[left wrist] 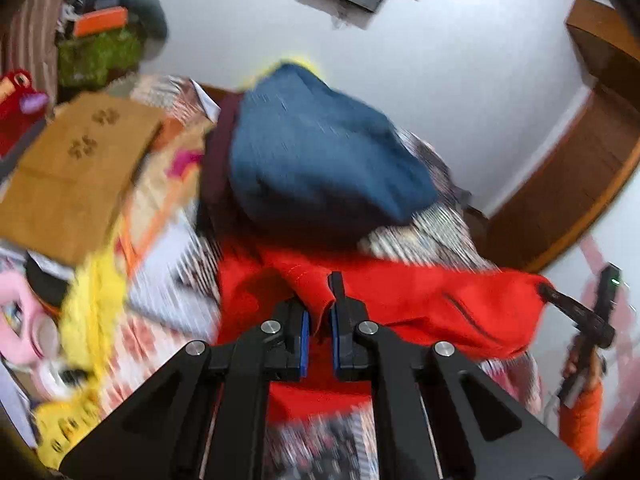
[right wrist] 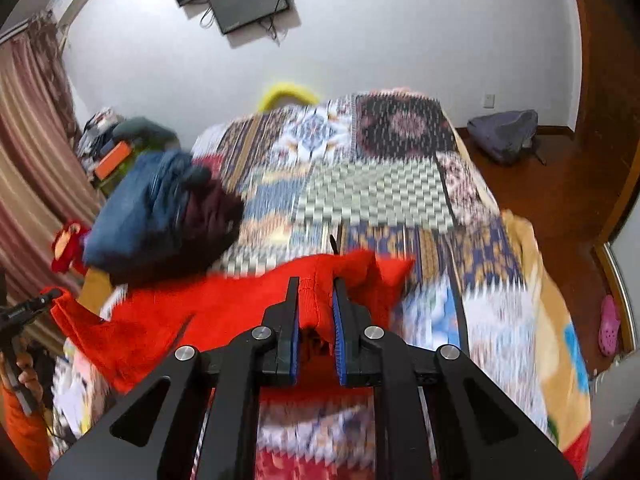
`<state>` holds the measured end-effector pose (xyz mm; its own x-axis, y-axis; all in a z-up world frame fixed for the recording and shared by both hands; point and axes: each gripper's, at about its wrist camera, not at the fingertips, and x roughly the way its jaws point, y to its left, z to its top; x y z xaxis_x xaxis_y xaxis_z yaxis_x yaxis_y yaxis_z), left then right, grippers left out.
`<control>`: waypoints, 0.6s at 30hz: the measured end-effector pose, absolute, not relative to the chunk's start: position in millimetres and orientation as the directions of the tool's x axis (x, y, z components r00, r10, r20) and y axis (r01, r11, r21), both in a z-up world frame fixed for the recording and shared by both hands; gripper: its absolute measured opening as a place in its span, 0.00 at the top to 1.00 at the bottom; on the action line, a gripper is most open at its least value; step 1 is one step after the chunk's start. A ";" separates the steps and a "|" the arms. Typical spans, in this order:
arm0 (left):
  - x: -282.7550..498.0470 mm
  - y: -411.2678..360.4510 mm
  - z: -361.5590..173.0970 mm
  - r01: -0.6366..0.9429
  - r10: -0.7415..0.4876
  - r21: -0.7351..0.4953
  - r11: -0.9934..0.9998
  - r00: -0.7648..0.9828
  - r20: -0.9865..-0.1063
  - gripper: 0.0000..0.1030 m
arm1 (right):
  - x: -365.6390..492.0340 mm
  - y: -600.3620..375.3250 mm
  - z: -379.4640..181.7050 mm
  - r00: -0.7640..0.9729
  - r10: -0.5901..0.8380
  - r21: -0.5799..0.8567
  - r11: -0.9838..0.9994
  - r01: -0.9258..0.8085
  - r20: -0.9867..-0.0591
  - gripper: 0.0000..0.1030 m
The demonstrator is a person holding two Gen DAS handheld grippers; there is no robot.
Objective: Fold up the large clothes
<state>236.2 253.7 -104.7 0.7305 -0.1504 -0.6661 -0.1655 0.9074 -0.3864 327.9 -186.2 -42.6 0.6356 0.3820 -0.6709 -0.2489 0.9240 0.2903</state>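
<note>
The red garment (right wrist: pixel 224 312) is stretched above the patchwork bedspread (right wrist: pixel 376 196), just in front of a pile of blue and dark clothes (right wrist: pixel 160 216). The left gripper (left wrist: pixel 320 320) is clamped on one end of the red cloth. The right gripper (right wrist: pixel 316 312) pinches the other end between its blue pads (right wrist: pixel 339 336). Both views are blurred.

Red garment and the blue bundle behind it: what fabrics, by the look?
Red garment: looks like soft knit or fleece, matte; ribbed stitching shows at the edge between the right gripper fingers.
Blue bundle: probably denim or heavy cotton, matte with a faded weave.
Motion blur leaves both uncertain.
</note>
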 end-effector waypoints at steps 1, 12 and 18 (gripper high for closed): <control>246.9 259.4 -100.4 -0.206 -0.106 -0.364 0.908 0.730 -0.676 0.92 | 334.0 -185.2 -36.2 0.660 0.351 0.282 0.935 -0.213 -0.664 0.76; 242.4 272.3 -124.9 -0.297 -0.001 -0.281 0.913 0.685 -0.729 0.42 | 323.2 -192.1 -62.8 0.583 0.367 0.294 0.930 -0.220 -0.725 0.39; 220.2 270.5 -197.5 -0.326 -0.104 -0.333 0.885 0.558 -0.823 0.42 | 322.1 -203.4 -125.3 0.416 0.350 0.302 0.937 -0.177 -0.840 0.39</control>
